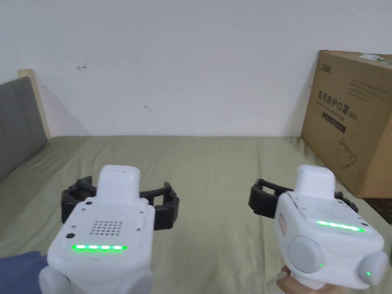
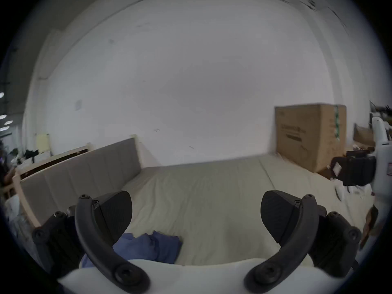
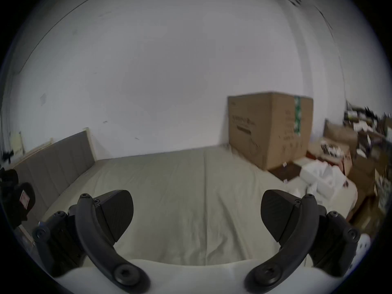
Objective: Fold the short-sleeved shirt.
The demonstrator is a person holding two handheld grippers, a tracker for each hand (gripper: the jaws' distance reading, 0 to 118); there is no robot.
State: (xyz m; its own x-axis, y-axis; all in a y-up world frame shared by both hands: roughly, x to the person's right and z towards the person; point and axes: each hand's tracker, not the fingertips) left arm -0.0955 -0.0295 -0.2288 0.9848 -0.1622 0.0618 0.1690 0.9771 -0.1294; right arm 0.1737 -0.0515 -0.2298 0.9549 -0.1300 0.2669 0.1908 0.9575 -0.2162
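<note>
Overhead, the left gripper [image 1: 120, 201] and right gripper [image 1: 302, 199] hover over a creased olive bed sheet [image 1: 214, 172], a cardboard box [image 1: 350, 122] at 2 o'clock. Left gripper view: ribbed jaws gape empty, the crumpled blue shirt [image 2: 146, 248] at 7 o'clock. Right gripper view: jaws equally wide, empty.

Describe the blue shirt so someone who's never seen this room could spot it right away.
Start from the bed with the olive-green sheet and its grey padded headboard along the left. On the near left part of the sheet, under the left gripper, lies the blue shirt, bunched up. It is the one blue thing on the plain green sheet.
</note>
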